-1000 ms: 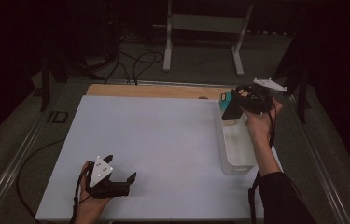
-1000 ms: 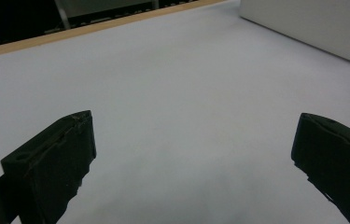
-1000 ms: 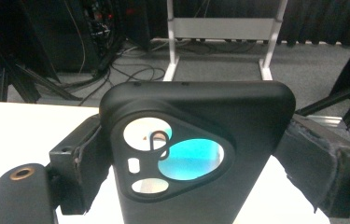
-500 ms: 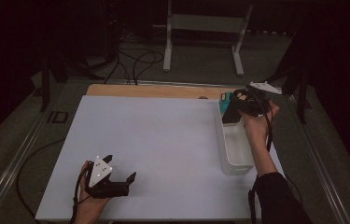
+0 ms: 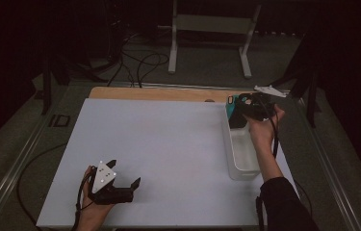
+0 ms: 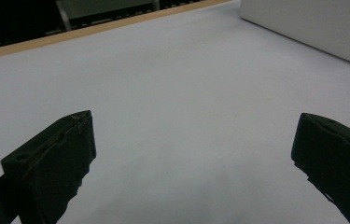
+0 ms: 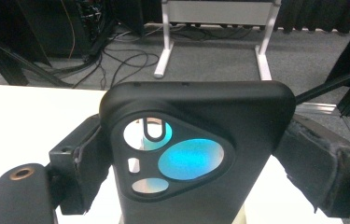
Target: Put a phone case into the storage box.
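A white table (image 5: 168,154) with a wooden strip along its far edge is seen in the high view. Beyond it, a grey floor is crossed by black cables (image 5: 139,62), and a white metal stand (image 5: 212,29) is set further back; the rest of the room is dark. No readable writing or brand mark is shown on any item.

A white bin (image 5: 239,154) is placed along the right side of the table. Its interior appears bare where it can be seen; the far end is hidden behind the case and hand.

The right gripper (image 5: 245,109) is held above the far end of the bin. A black phone case (image 7: 196,154) is clamped between its jaws by the two side edges, upright, with the camera cut-out facing the right gripper view; teal is visible through the cut-out.

The left gripper (image 5: 120,185) is held at the near left of the table, well apart from the bin. Its jaws are spread wide, with nothing between them.
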Demonstrator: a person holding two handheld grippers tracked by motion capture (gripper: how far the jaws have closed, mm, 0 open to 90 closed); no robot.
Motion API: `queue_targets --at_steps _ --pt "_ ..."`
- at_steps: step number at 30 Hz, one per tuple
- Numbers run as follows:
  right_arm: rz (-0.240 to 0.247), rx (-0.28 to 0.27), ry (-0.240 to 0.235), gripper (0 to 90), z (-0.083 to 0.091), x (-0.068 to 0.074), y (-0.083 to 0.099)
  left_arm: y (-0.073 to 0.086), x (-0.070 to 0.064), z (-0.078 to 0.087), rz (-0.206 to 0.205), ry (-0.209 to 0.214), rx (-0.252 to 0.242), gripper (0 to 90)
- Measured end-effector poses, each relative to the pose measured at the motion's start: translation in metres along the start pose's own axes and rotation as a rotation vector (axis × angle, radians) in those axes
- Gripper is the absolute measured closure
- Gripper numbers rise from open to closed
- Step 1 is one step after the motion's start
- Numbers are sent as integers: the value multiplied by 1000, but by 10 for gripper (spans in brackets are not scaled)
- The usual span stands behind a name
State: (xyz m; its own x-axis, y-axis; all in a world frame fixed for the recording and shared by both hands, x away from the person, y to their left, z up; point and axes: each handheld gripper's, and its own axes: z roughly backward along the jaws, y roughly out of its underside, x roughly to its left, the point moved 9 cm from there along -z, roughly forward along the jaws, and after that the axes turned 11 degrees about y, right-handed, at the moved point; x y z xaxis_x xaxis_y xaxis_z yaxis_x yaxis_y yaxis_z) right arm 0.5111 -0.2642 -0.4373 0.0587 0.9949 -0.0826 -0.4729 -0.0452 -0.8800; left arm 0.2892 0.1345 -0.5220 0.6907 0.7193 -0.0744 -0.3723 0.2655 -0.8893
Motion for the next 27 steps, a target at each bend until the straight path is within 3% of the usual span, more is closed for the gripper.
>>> queue_targets --at_steps 10,27 --pt "55 18 23 143 -10 8 7 0 1 1 7 -1 -4 3" --pt "81 55 56 141 -31 16 19 0 3 0 14 -1 -6 3"
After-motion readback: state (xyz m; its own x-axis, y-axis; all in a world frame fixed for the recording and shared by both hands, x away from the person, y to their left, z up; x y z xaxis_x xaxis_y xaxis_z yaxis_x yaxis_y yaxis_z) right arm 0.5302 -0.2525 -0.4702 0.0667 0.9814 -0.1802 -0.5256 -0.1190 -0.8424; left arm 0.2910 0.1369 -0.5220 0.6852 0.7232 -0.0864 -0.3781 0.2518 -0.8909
